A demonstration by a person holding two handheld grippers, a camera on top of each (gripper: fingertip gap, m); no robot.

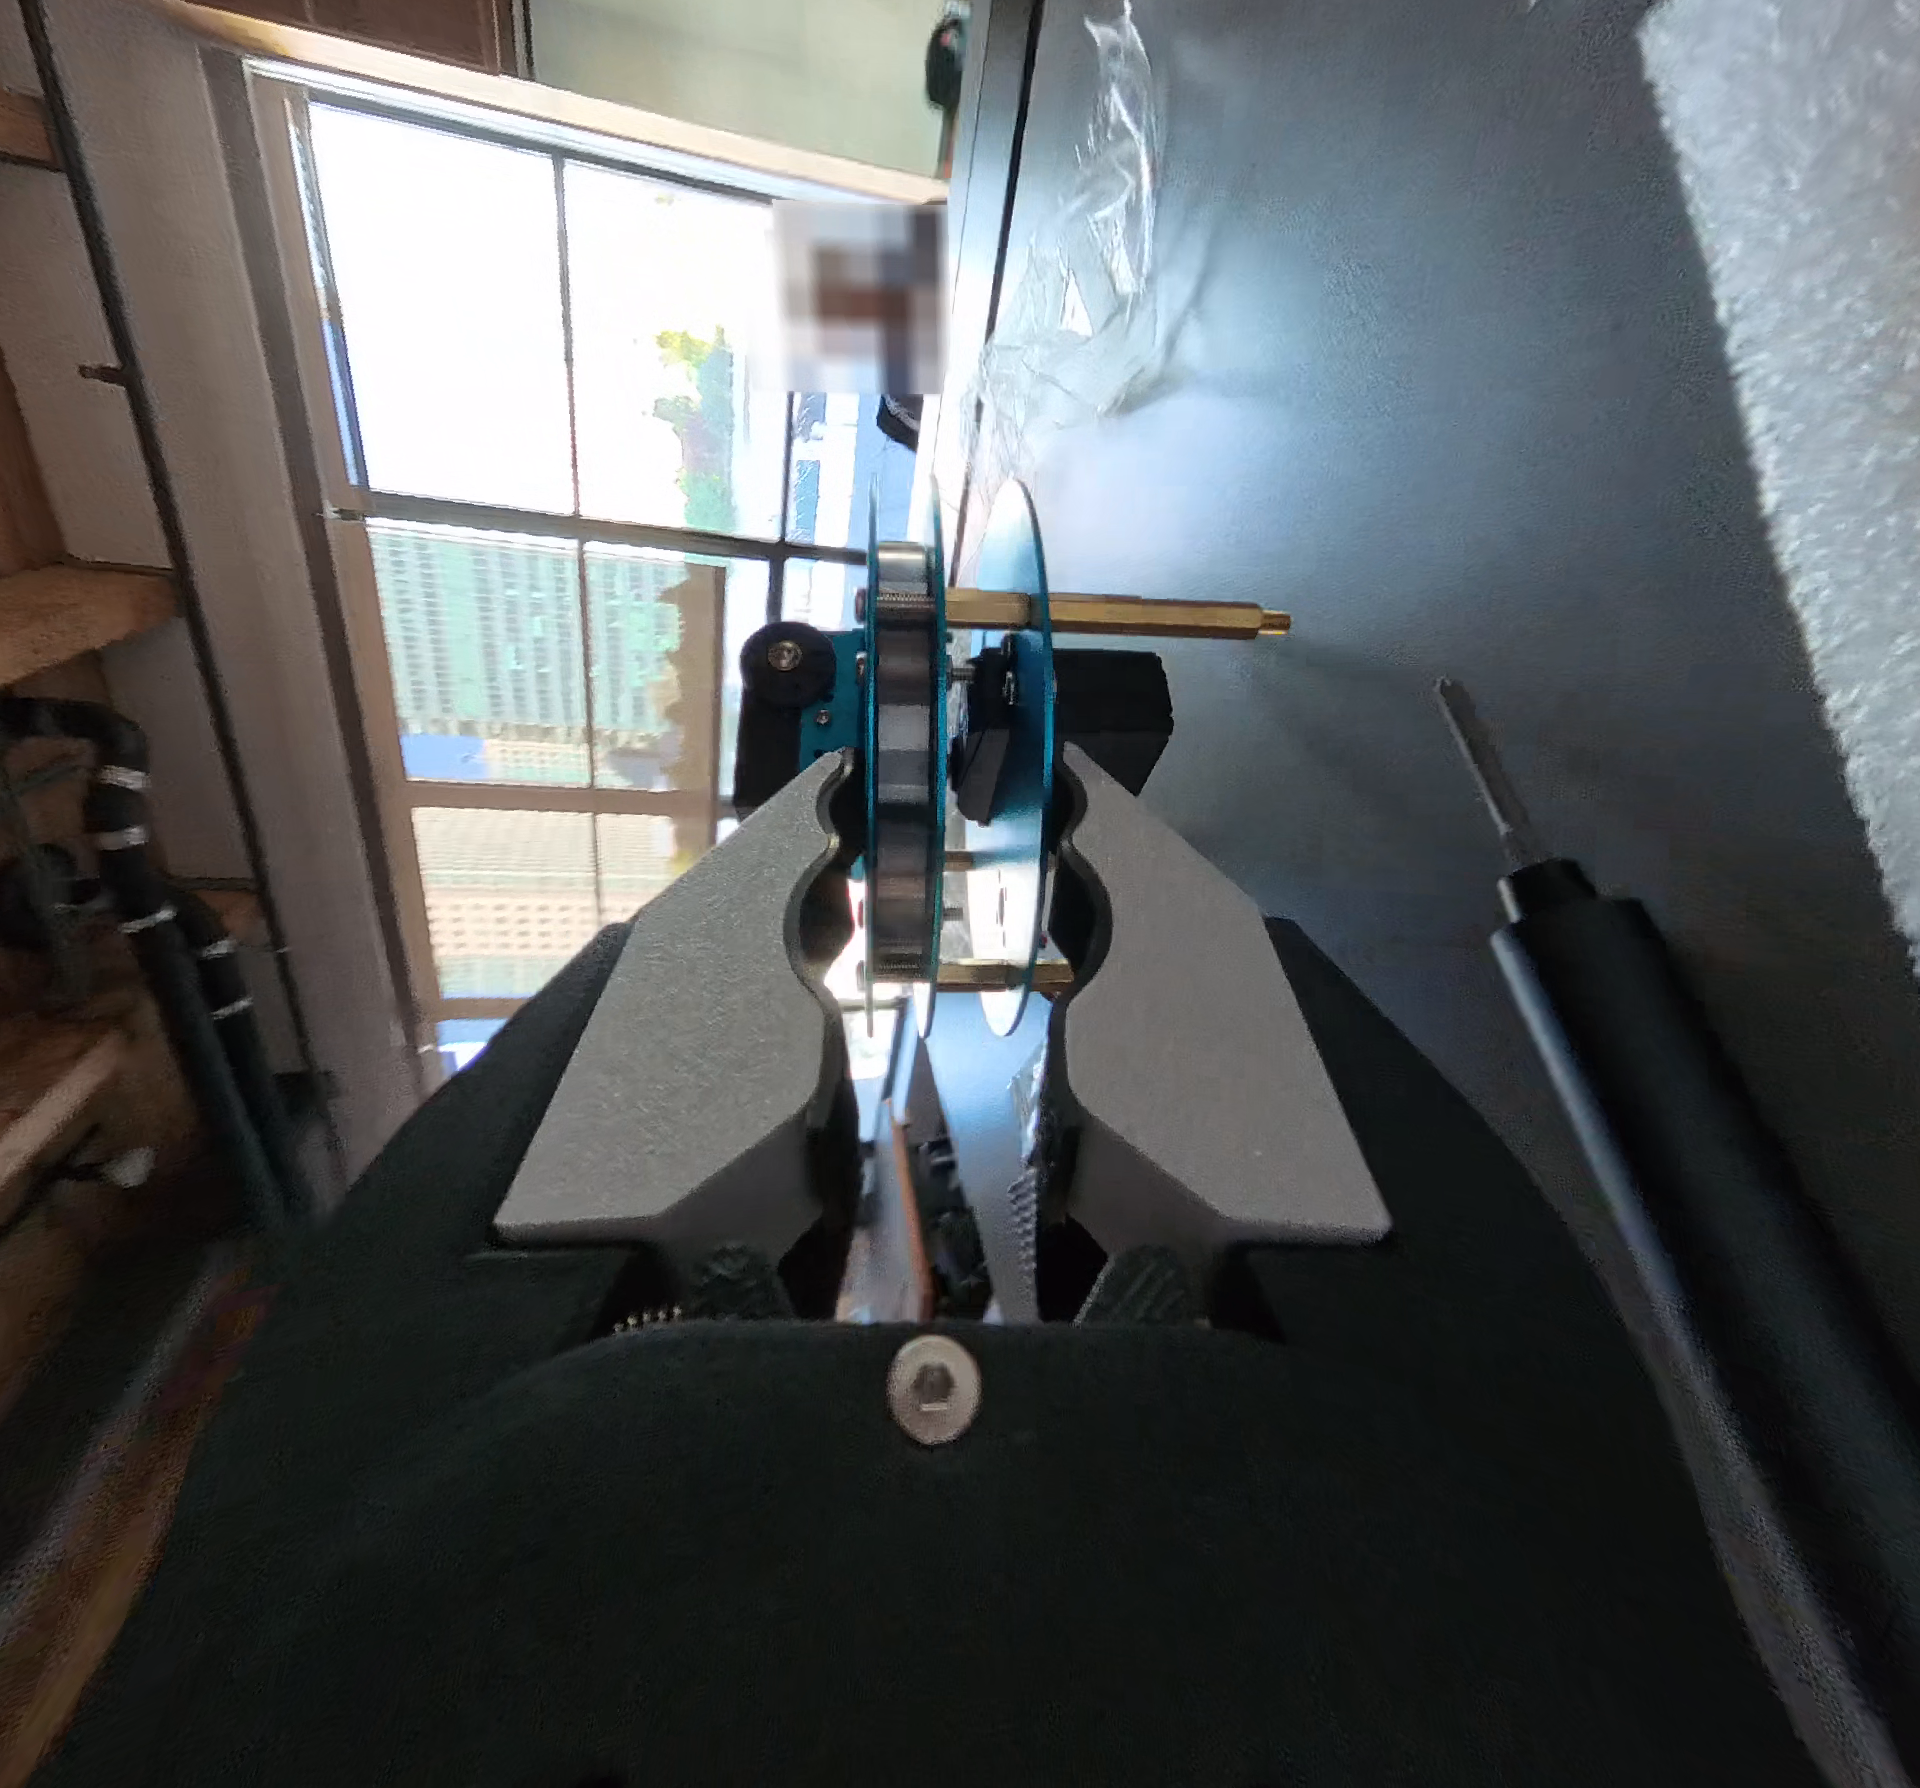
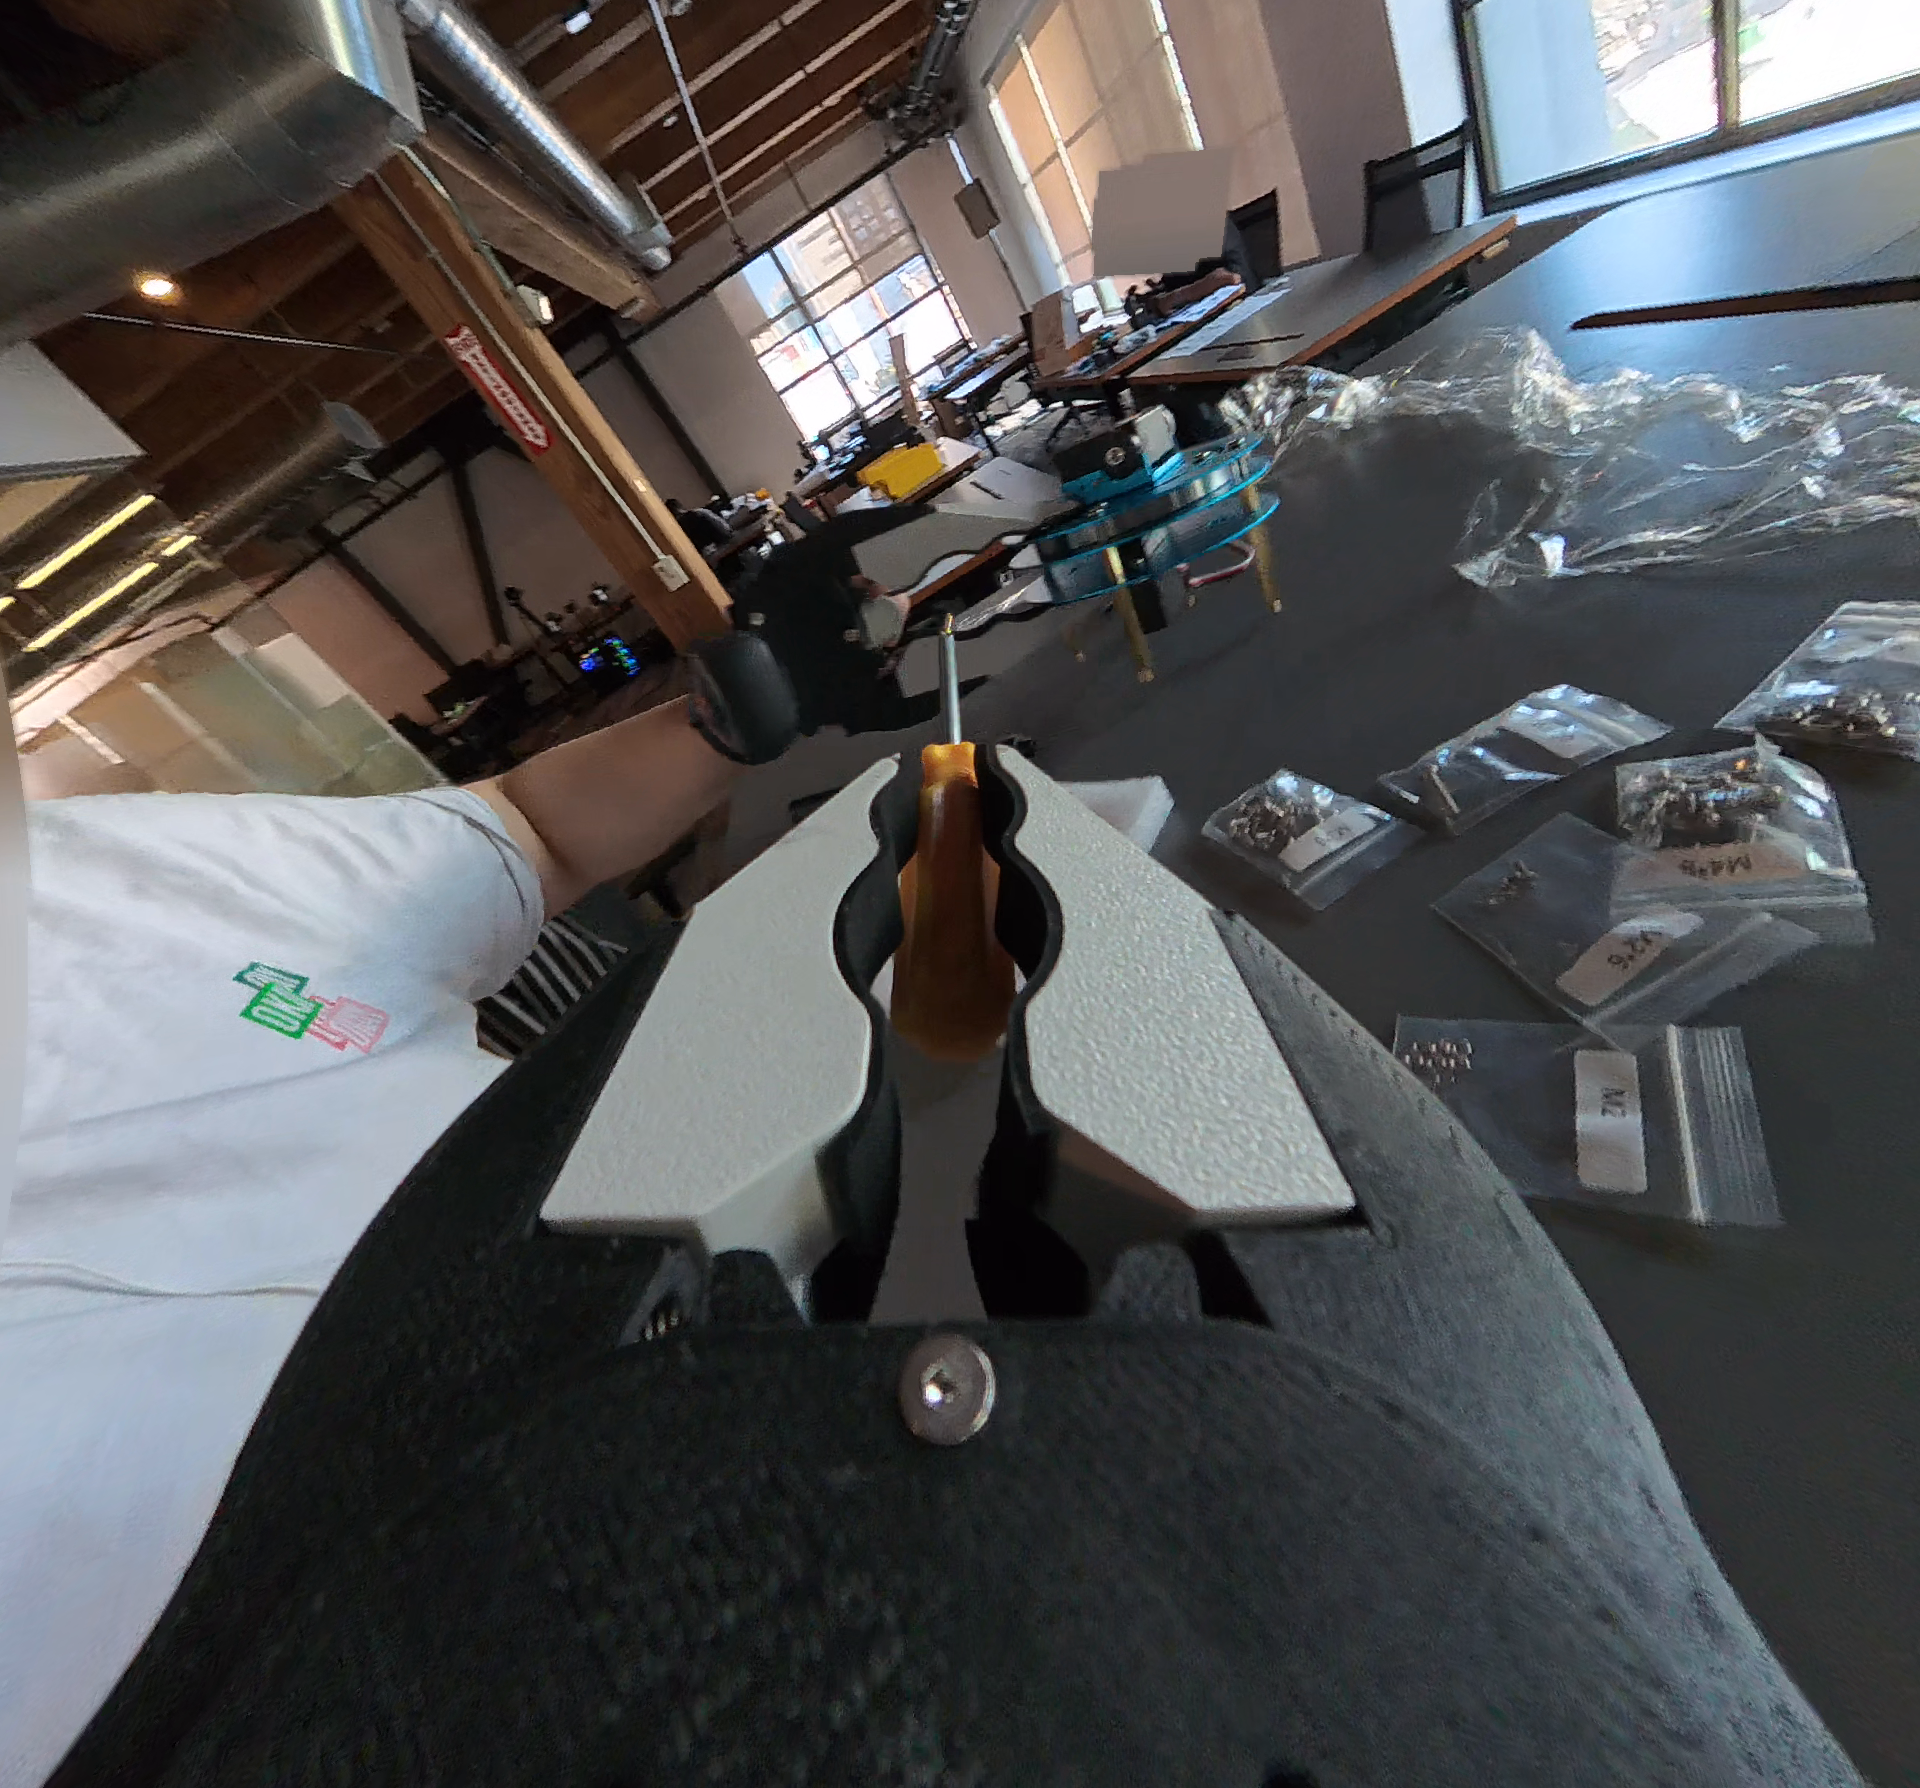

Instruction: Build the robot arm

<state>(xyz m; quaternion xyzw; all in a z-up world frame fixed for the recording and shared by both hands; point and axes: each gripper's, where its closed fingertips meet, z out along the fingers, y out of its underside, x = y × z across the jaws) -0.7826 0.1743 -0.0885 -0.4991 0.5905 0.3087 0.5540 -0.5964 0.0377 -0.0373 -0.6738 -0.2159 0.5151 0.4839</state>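
Note:
My left gripper is shut on a small assembly of round blue see-through plates joined by brass standoffs, with black parts between them. It holds the assembly on edge beside the dark table. My right gripper is shut on an orange-handled screwdriver. Its thin metal shaft points forward toward the assembly, which stands farther off with its brass legs on the table. A gloved hand is behind the assembly on its left.
Several small clear bags of screws lie on the dark table at right. Crumpled clear plastic lies behind them. A black-handled screwdriver and a white foam block lie near the left gripper. A person's white shirt is at left. The left gripper's tips are roughly 25 cm from the right gripper's. To the white foam block: left tips about 10 cm, right tips about 20 cm.

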